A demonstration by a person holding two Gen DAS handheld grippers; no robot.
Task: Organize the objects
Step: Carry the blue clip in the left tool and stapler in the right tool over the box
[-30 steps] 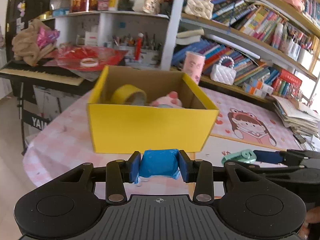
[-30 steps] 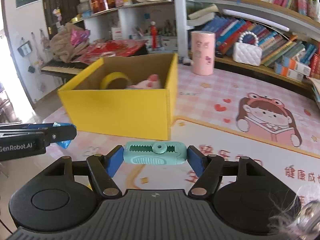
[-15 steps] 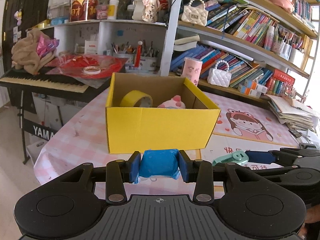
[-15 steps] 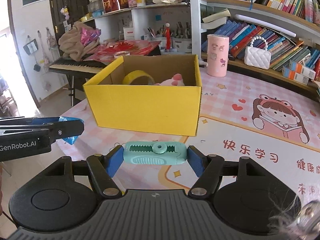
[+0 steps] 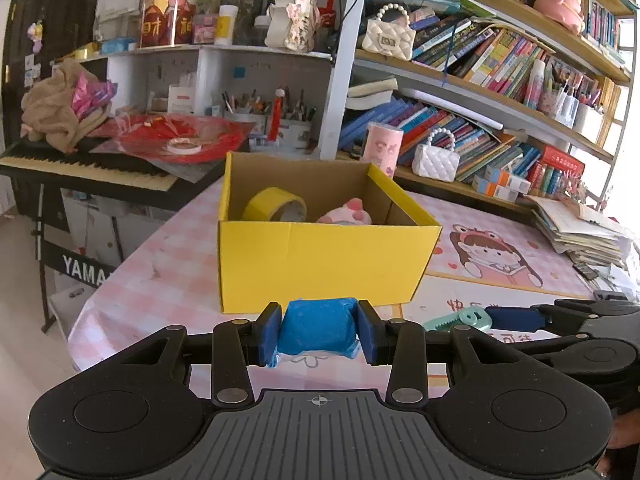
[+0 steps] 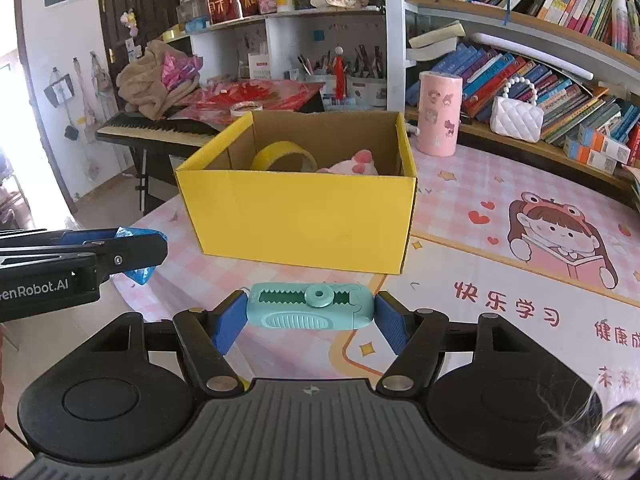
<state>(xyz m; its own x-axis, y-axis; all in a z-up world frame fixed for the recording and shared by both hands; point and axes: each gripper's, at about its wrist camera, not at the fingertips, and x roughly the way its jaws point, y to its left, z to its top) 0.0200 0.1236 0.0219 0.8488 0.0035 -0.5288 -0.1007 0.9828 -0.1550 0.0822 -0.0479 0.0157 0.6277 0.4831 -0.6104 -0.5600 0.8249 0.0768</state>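
My left gripper (image 5: 318, 330) is shut on a blue wrapped packet (image 5: 316, 326), held just short of the yellow cardboard box (image 5: 320, 264). My right gripper (image 6: 310, 312) is shut on a mint-green toothed clip (image 6: 310, 306), also on the near side of the box (image 6: 296, 216). Inside the box lie a roll of yellow tape (image 5: 274, 205) and a pink plush toy (image 5: 347, 214). In the right wrist view the left gripper (image 6: 138, 250) and its blue packet (image 6: 140, 274) enter from the left. The green clip (image 5: 460, 319) shows at right in the left wrist view.
The box stands on a table with a pink checked cloth (image 5: 160, 276) and a cartoon girl mat (image 6: 560, 232). Behind are a pink cylinder (image 6: 438, 114), a white handbag (image 6: 516, 116), bookshelves (image 5: 500, 60), a keyboard piano (image 5: 80, 166) on the left and a stack of papers (image 5: 580, 232) at right.
Both grippers have drawn back from the yellow box, which now looks smaller and farther away. Each still holds its object.
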